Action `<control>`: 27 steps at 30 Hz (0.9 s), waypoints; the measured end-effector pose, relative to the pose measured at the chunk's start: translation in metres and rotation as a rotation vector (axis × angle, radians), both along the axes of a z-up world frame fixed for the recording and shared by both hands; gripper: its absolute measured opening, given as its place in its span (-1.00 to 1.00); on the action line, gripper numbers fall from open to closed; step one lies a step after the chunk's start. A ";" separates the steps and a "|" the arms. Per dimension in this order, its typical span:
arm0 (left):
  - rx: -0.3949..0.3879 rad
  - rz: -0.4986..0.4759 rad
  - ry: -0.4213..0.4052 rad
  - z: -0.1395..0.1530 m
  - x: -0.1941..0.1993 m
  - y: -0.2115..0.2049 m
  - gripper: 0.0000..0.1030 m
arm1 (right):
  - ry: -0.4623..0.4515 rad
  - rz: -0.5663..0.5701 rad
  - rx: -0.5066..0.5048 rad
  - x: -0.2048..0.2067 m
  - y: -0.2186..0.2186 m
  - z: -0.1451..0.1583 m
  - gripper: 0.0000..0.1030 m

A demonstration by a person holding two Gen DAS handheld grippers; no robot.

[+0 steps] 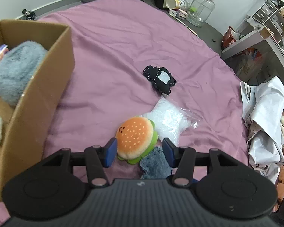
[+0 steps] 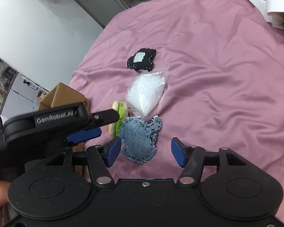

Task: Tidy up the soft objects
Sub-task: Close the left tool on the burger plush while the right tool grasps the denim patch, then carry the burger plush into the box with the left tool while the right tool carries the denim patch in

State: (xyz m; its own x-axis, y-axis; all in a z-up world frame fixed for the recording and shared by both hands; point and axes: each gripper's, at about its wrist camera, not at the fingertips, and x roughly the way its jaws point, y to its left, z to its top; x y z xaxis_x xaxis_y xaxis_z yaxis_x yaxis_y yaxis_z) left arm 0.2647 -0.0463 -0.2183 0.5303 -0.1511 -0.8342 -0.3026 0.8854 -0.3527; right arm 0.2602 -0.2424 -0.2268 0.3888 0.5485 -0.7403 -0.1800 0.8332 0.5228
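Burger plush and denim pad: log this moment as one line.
left claw: open around burger plush | right claw: open around denim pad | cardboard box: beside | bed sheet: both resting

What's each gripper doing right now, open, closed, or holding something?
Left gripper: open around the burger plush, not clamped.
Right gripper: open, denim pad between its fingers, not gripped.

Pink-sheeted bed (image 1: 113, 43), wrinkled. Bearing burger plush (image 1: 135, 137), clear bag (image 1: 166, 121), black pouch (image 1: 160, 79) toward twelve o'clock. Cardboard box (image 1: 41, 98) at nine o'clock, denim pouch (image 2: 140, 138) nearest.
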 end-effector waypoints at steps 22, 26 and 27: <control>-0.037 0.001 -0.012 -0.014 0.009 0.006 -0.28 | -0.054 0.003 -0.081 0.002 0.020 -0.008 -0.52; -0.015 -0.013 -0.055 0.002 0.003 0.007 -0.30 | -0.074 0.004 -0.087 -0.002 0.020 -0.003 -0.54; -0.013 -0.016 -0.061 0.006 0.001 0.007 -0.30 | -0.084 0.004 -0.088 -0.003 0.020 -0.002 -0.55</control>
State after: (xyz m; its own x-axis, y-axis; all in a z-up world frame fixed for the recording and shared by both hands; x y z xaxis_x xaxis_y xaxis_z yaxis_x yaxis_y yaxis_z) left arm 0.2661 -0.0389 -0.2122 0.5777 -0.1707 -0.7982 -0.2657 0.8853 -0.3816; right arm 0.2567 -0.2228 -0.2286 0.4494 0.4847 -0.7504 -0.2239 0.8743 0.4307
